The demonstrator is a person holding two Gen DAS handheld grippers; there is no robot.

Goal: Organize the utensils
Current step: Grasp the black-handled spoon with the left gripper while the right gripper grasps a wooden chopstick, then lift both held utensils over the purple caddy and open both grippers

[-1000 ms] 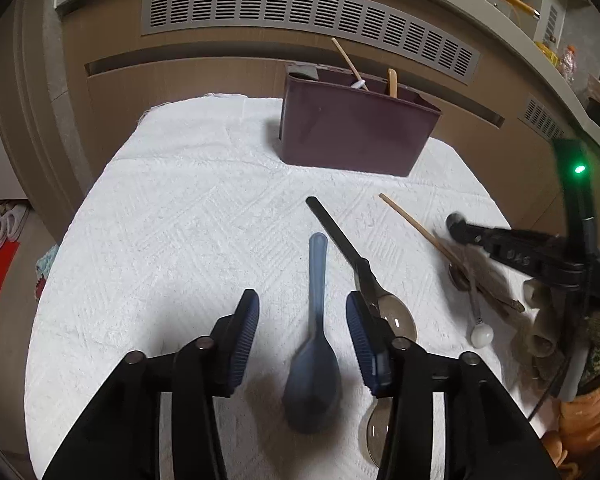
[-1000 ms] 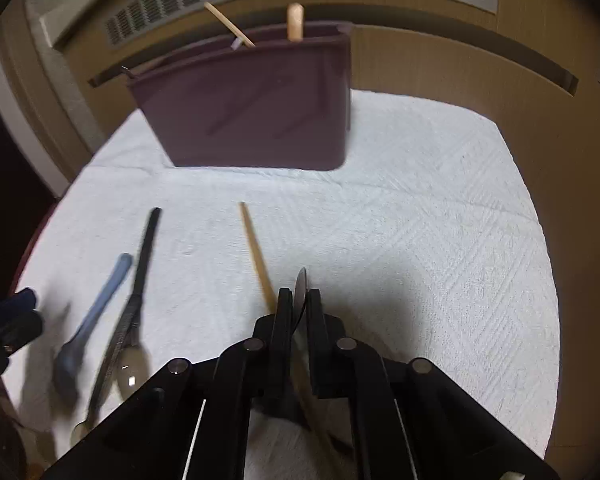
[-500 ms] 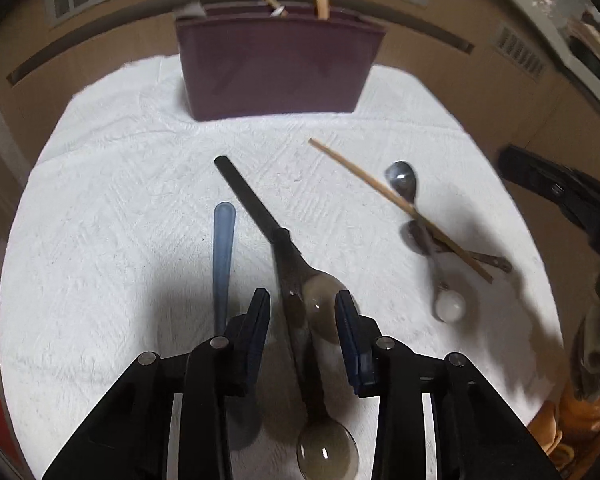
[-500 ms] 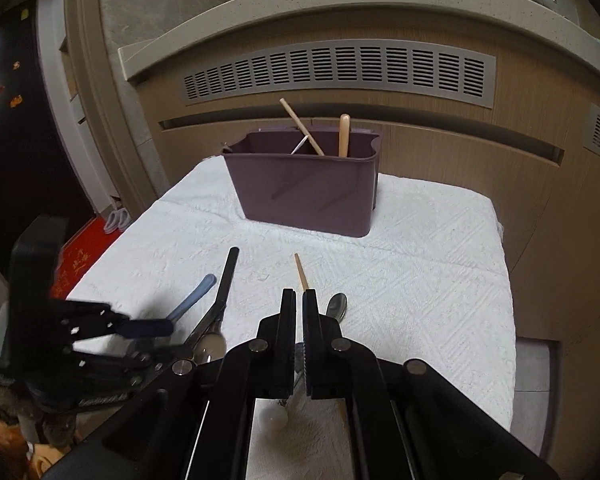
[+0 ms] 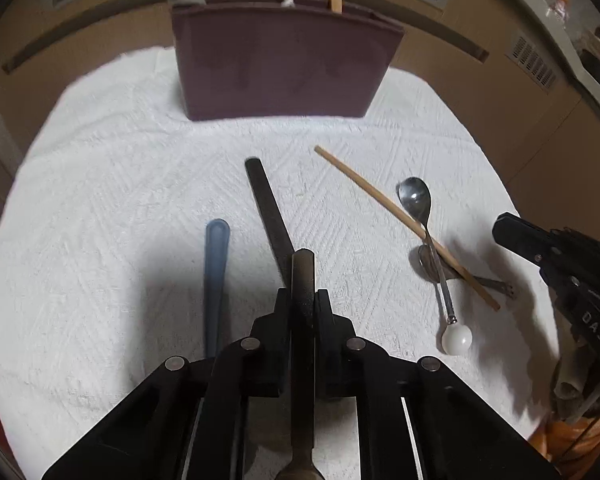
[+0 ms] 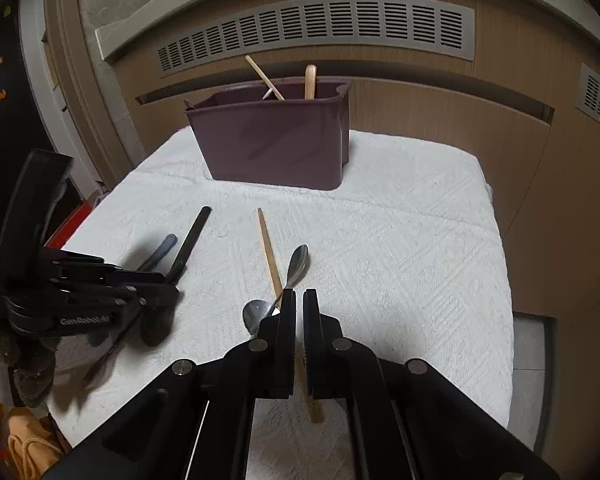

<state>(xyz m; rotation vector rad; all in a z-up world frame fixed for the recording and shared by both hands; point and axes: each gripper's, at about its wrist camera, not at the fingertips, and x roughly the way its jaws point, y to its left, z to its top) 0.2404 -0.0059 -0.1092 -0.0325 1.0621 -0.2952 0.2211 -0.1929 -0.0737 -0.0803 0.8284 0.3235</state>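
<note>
My left gripper [image 5: 302, 294] is shut on the handle of a dark brown spoon [image 5: 302, 276], just above the white towel. Beside it lie a second black-handled spoon [image 5: 269, 208] and a blue spoon [image 5: 216, 260]. To the right lie a wooden chopstick [image 5: 400, 220], a metal spoon with a white knob [image 5: 428, 232] and another metal utensil [image 5: 430, 266], crossed. The maroon utensil caddy [image 5: 276, 64] stands at the back with wooden utensils in it. My right gripper [image 6: 299, 300] is shut and empty, held above the chopstick [image 6: 270, 256] and metal spoon [image 6: 298, 264]. The left gripper [image 6: 176, 294] shows at the left of the right wrist view.
A white towel [image 5: 100, 200] covers the small table. A wooden cabinet wall with grey vents [image 6: 316, 28] stands behind the caddy [image 6: 272, 136]. The table drops off at right [image 6: 504, 280]. Orange cloth [image 6: 28, 440] lies low at left.
My left gripper has closed on the dark brown spoon's handle and lifted it. My right gripper stays shut and has drawn back slightly from the crossed utensils.
</note>
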